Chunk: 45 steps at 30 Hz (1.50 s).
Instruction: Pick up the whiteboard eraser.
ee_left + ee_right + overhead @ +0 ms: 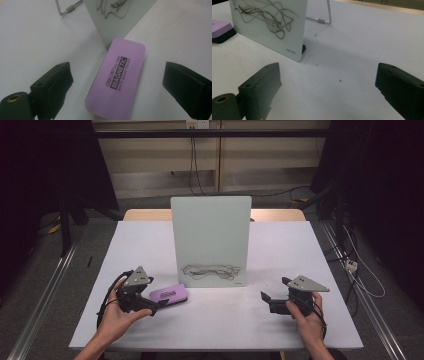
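A small whiteboard [210,240] stands upright on its wire stand at the table's middle, with dark scribbles [212,271] low on its face. A purple whiteboard eraser [169,294] printed "MAGNETIC" lies flat at the board's left foot. My left gripper [152,306] sits just left of the eraser, open; in the left gripper view the eraser [117,77] lies between the spread jaws, untouched. My right gripper [272,292] is open over bare table right of the board. The right gripper view shows the board [270,25] and the eraser's corner [220,30].
The white table [280,250] has bare surface right of the board and along the front edge. The board's wire stand [323,15] juts out behind it. Cables and floor rails run beside the table.
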### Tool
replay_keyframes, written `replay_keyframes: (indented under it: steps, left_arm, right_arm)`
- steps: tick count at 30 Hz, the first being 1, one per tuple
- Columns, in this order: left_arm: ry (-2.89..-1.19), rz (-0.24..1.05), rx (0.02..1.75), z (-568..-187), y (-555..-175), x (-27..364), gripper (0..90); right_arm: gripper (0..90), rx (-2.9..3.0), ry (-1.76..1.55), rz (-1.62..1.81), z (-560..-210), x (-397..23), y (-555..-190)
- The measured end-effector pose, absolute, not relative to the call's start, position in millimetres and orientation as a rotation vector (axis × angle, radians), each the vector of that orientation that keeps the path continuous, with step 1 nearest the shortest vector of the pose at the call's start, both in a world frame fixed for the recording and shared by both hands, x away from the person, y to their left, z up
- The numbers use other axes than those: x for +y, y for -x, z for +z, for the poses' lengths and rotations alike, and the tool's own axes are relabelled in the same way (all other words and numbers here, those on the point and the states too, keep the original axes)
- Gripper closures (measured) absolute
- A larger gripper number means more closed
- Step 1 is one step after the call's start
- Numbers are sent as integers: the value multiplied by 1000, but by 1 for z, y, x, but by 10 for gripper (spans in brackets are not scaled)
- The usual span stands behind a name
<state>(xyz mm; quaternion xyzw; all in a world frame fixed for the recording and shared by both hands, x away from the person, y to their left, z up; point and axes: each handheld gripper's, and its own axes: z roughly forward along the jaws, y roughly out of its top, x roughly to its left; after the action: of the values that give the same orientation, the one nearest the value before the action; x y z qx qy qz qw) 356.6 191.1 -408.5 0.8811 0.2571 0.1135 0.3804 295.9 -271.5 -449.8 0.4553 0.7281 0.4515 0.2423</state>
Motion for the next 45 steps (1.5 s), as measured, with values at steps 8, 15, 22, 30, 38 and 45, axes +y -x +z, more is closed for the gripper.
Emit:
replay_keyframes:
  steps: [8,15,22,30,38,45]
  left_arm:
    - [-2314,223,610,-407,-372,181,127]
    - [-2369,181,586,-409,-379,178,177]
    - [-2435,127,544,-410,-386,172,216]
    - [-2477,80,496,-418,-387,164,274]
    - [-2522,72,484,-426,-389,159,296]
    - [-2560,69,459,-430,-390,158,338]
  right_arm:
    - [61,1995,-1246,1234,-450,-271,-296]
    - [61,1998,-1242,1236,-450,-271,-296]
    - [55,2003,-1240,1238,-450,-271,-296]
    - [53,2001,-1238,1237,-450,-270,-296]
    - [53,2007,-1239,1237,-450,-270,-296]
    - [53,2007,-1240,1237,-450,-270,-296]
